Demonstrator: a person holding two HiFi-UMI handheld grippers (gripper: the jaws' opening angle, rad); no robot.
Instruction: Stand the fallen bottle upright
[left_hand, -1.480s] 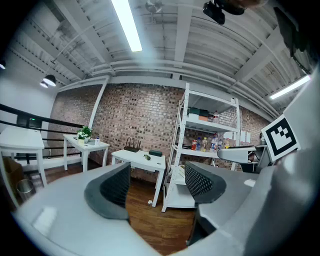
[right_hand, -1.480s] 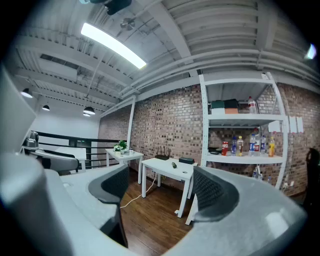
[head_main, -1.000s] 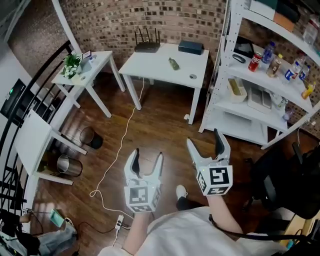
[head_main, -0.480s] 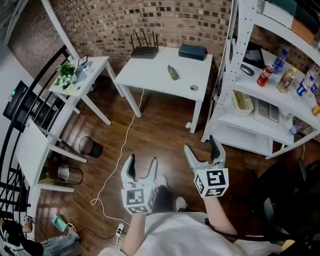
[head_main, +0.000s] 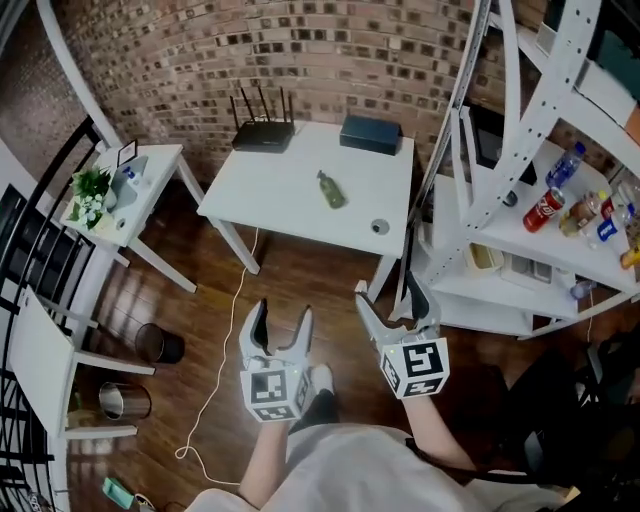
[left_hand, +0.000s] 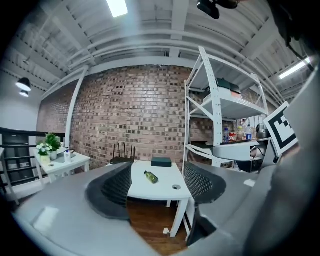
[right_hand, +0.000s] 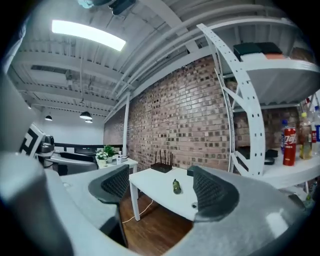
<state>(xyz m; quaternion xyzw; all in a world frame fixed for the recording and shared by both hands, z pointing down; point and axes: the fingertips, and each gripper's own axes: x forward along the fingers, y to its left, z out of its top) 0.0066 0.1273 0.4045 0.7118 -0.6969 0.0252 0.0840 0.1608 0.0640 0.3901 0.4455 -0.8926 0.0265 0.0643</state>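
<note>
Both pairs of jaws are standing apart with nothing between them: the left gripper (head_main: 282, 318) and the right gripper (head_main: 390, 300) are being carried side by side at waist height over the wooden floor. In each gripper view only open air and the distant table show between the pads.

Over the last second the person has been walking forward. The white table (head_main: 270, 195) is sitting larger and lower in the head view than it did a second ago, and the shelf rack (head_main: 520, 150) is now crowding the right side. This reads as the approach: the bottle is getting closer but is still well apart from both grippers, and nothing has been touched yet.

The bottle (head_main: 330, 190) is lying on its side near the middle of the table top, a little toward the right edge, with its neck pointing toward the back edge. It is small and greenish. A router (head_main: 263, 135) is sitting at the back left corner, a dark box (head_main: 370, 133) at the back edge, and a small round thing (head_main: 379, 227) near the front right corner, all clear of the bottle.
</note>
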